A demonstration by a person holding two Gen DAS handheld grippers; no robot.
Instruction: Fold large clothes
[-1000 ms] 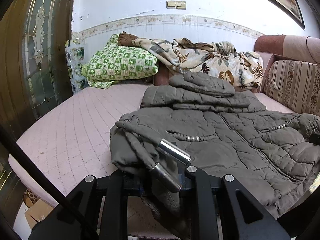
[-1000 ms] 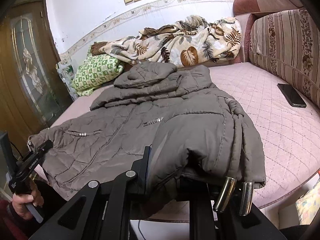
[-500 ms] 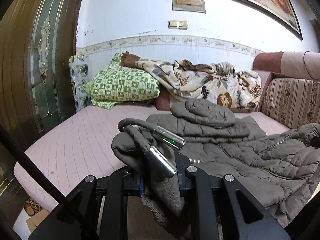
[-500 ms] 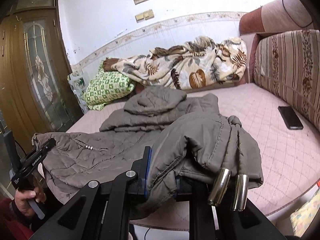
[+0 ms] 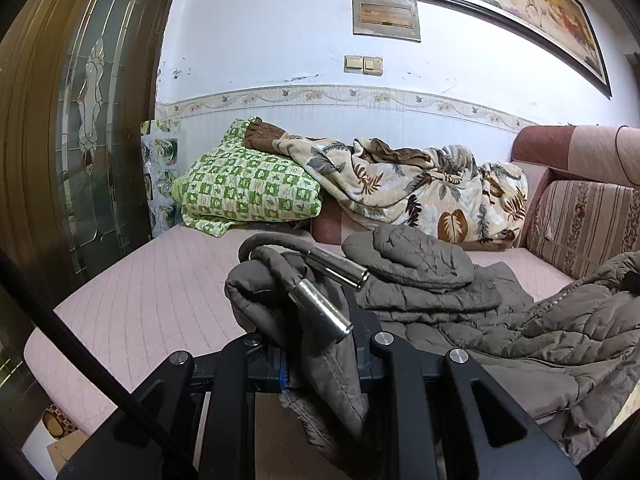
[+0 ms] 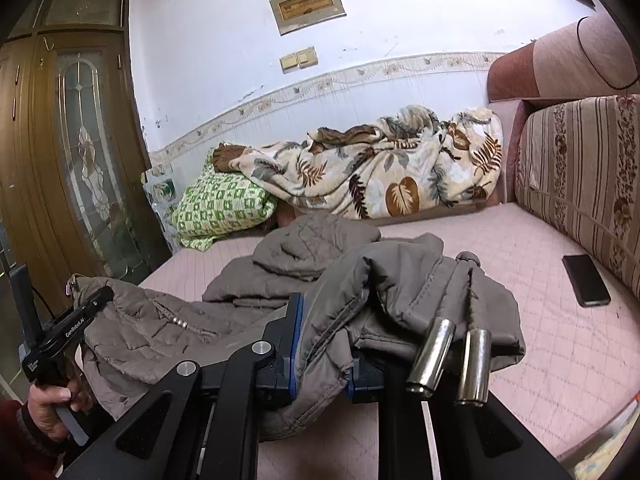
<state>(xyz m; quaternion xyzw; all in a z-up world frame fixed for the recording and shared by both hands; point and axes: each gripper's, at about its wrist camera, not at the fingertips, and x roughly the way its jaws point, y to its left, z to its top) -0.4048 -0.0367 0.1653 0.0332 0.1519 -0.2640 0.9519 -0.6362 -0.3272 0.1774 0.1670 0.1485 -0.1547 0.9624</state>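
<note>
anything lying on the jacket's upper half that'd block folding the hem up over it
Nothing visible does. Both grippers, left and right, grip the jacket hem. The phone lies on the bare bed cover, apart from the jacket; the blanket sits behind the hood.

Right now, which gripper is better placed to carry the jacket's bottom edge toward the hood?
Neither alone: left gripper and right gripper each clamp a lifted corner of the jacket; the hood lies ahead of both.

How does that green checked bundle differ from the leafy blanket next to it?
The green checked bundle carries small green-and-cream squares; the leafy blanket has big brown and grey leaves on cream. The bundle looks neatly folded, the blanket lies crumpled. The blanket sprawls wider, and one end drapes over the bundle. Both sit against the far wall.
</note>
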